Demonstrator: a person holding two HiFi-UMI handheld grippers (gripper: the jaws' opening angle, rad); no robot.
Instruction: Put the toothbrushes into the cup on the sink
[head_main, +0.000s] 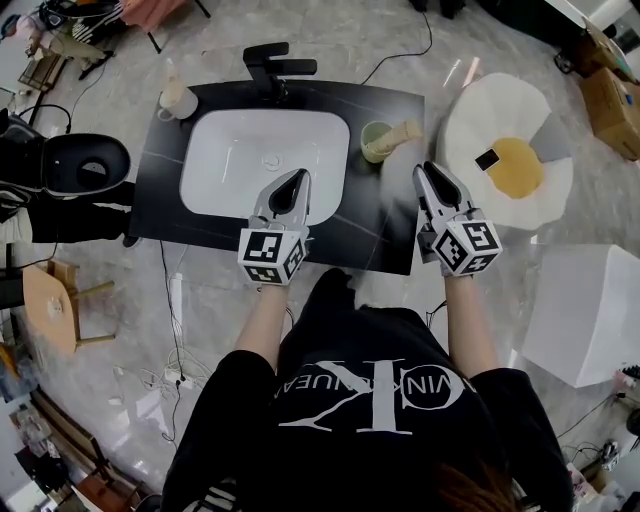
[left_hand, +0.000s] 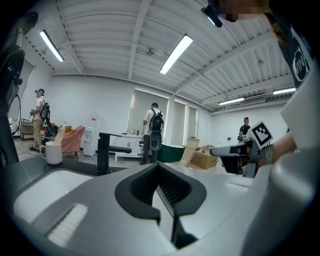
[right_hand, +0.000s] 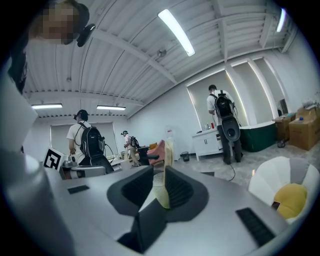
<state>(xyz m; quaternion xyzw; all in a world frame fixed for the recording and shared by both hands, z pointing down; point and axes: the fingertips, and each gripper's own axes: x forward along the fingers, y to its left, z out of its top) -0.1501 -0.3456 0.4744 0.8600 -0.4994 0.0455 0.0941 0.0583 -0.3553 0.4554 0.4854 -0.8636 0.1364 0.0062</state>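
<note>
Pale green round cup (head_main: 376, 141) holding a leaning cream toothbrush (head_main: 404, 131), upper right on glossy black counter (head_main: 370, 222); left gripper (head_main: 298, 180) jaws closed over rounded white basin (head_main: 225, 165); right gripper (head_main: 431, 170) ribbed jaws narrowly apart, empty.

Both forearms reach forward side by side, well apart. Left gripper (head_main: 297, 178): over the front edge of the counter (head_main: 392, 222), roughly level, jaws together, nothing between them. Right gripper (head_main: 433, 172): over the counter's front right corner, roughly level, jaws a narrow gap apart, pads pressing on nothing.
</note>
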